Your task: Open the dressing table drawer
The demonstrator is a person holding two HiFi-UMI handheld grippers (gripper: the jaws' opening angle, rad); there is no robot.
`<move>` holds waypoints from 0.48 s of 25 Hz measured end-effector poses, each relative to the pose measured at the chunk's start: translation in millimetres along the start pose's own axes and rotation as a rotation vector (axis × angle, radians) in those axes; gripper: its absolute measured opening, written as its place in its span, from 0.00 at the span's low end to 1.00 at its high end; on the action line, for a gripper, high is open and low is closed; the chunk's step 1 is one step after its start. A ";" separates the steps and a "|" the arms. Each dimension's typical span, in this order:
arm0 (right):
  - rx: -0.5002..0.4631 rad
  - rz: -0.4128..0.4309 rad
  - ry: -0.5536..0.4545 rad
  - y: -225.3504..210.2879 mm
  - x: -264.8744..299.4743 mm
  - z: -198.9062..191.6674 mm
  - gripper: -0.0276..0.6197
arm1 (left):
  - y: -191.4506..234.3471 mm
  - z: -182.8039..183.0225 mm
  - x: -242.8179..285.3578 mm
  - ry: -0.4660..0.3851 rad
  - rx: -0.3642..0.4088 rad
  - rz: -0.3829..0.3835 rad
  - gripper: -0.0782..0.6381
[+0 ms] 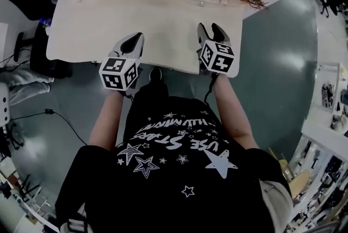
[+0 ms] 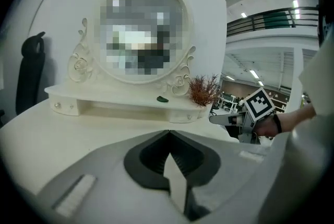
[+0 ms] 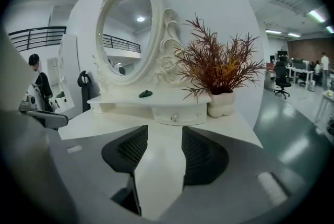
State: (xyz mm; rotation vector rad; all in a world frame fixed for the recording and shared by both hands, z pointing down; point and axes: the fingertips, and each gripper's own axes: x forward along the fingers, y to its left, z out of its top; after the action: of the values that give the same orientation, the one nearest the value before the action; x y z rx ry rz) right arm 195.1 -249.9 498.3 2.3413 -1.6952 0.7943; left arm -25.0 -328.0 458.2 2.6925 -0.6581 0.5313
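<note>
Small white drawer (image 3: 175,115), round glass knob (image 3: 174,118), shut flush in raised back shelf (image 3: 151,98) of dressing table (image 3: 156,139).

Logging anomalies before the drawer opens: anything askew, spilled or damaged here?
Nothing stands out. The plant stands upright on the table, a small green item lies on the shelf, the mirror looks whole, and the drawer looks shut.

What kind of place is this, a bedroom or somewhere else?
Likely a big open office or workshop hall, not a bedroom. The dressing table and mirror stand on a shiny floor, with an office chair and a gallery railing beyond.
</note>
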 end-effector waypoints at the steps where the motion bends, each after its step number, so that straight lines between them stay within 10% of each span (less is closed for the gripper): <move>1: 0.008 -0.021 0.003 -1.3 5.8 1.3 0.40 | 5.2 3.5 8.1 0.007 0.004 -0.019 0.11; 12: 0.044 -0.215 0.033 -13.4 64.5 6.3 0.38 | 40.7 19.3 73.3 0.096 0.042 -0.182 0.11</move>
State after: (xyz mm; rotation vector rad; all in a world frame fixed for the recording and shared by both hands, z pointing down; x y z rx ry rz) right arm 223.9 -302.0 527.3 2.4707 -1.3957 0.8328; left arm 20.8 -397.2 480.9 2.7108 -0.3755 0.6272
